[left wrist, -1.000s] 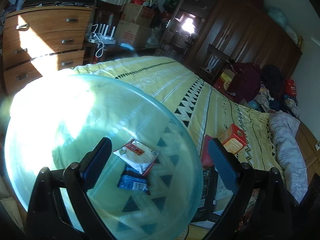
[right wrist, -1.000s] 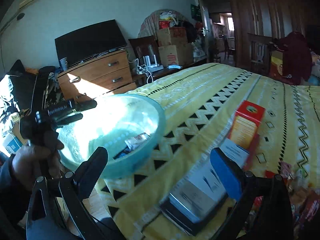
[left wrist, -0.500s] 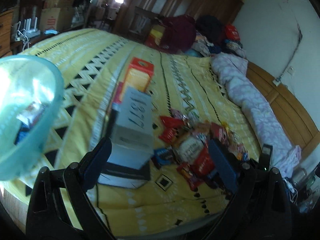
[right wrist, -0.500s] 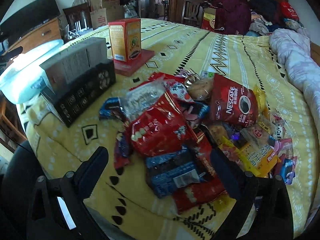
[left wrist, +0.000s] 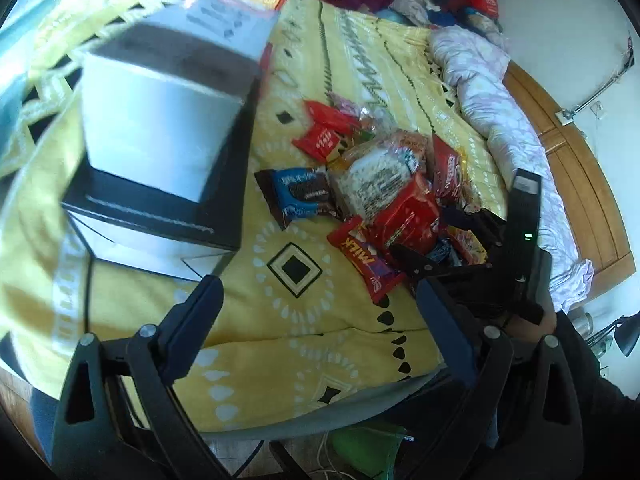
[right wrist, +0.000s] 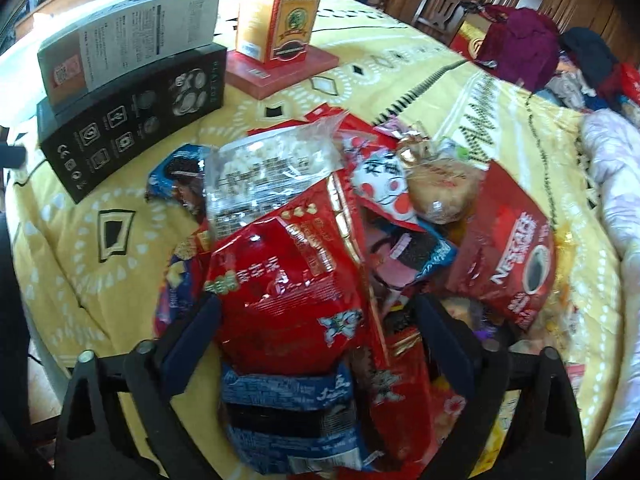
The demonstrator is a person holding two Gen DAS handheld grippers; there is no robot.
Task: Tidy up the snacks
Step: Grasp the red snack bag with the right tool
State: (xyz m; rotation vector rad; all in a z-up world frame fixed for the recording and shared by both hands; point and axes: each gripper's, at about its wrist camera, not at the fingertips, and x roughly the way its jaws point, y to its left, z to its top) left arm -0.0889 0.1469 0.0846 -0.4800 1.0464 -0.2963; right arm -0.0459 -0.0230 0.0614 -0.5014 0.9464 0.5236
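Note:
A heap of snack packets lies on the yellow bedspread [left wrist: 296, 320]. My right gripper [right wrist: 318, 340] hangs low over the heap with its jaws closing. A big red bag [right wrist: 292, 272] and a blue packet [right wrist: 288, 412] lie between its fingers, and the pads do not press on them. A Nescafé bag [right wrist: 516, 248] and a clear bag [right wrist: 272, 172] lie close by. My left gripper [left wrist: 320, 320] stands open and empty over bare bedspread, left of the heap. Nearest it are an Oreo packet [left wrist: 304, 196] and a red MILK packet [left wrist: 364, 256]. A teal bowl [left wrist: 16, 92] shows at the left edge.
A grey box [left wrist: 160, 100] rests on a black box [left wrist: 160, 208] left of the heap. Behind them an orange box [right wrist: 280, 12] stands on a flat red box [right wrist: 280, 68]. A rumpled quilt [left wrist: 488, 92] lies along the bed's right side. The right tool's black housing [left wrist: 524, 216] shows beside the heap.
Both views have swung from the teal bowl to the snack heap, and both grippers have sunk toward the bed. The right gripper's fingers now straddle the big red bag and stand slightly narrower.

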